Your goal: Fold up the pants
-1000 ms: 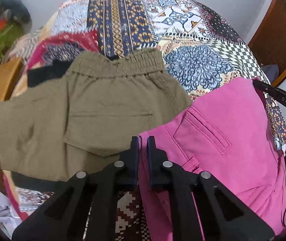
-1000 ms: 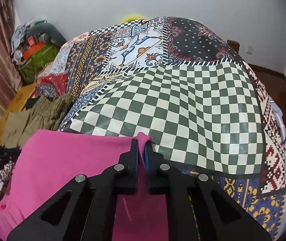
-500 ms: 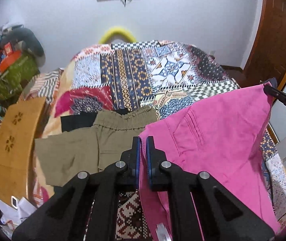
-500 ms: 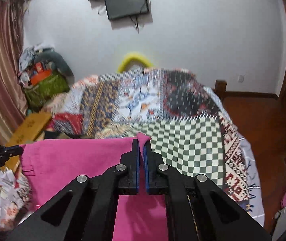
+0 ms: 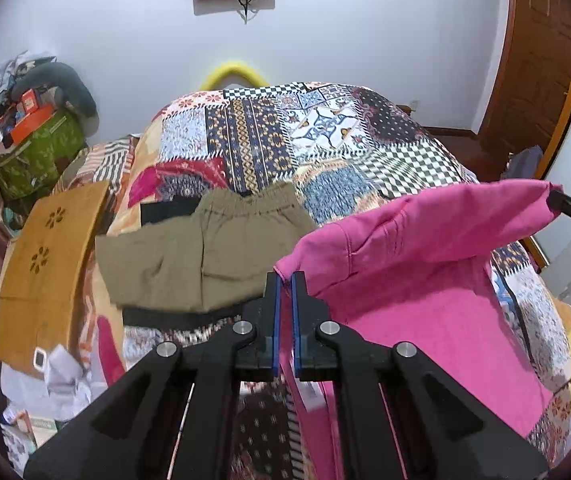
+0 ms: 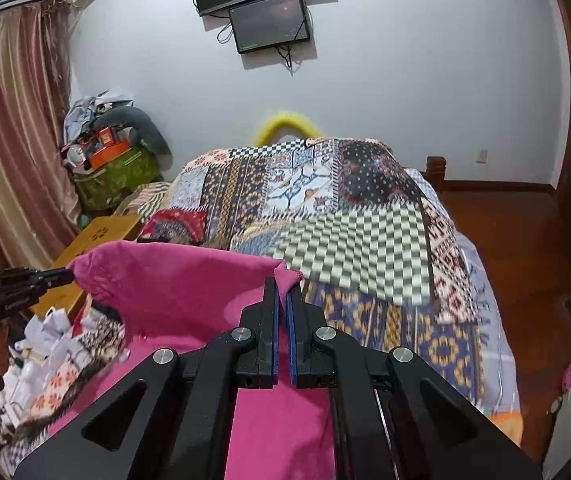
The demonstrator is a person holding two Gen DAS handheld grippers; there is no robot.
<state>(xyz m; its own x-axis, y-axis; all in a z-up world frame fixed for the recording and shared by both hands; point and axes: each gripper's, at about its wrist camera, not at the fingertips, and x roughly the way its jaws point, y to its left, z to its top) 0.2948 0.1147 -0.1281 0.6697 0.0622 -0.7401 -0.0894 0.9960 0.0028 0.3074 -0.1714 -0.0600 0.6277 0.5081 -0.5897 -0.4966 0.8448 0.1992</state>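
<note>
The pants (image 5: pixel 425 280) hang between the two grippers, raised over the bed (image 5: pixel 325 140), the rest trailing below the fingers. Risk: only thin corner pinches carry the cloth, so a tug apart could slip one free and spoil the fold. Left gripper (image 5: pixel 284 280) and right gripper (image 6: pixel 282 286) are each clamped nearly together on a top corner.

Bright even light, fisheye warping, dark corners
</note>
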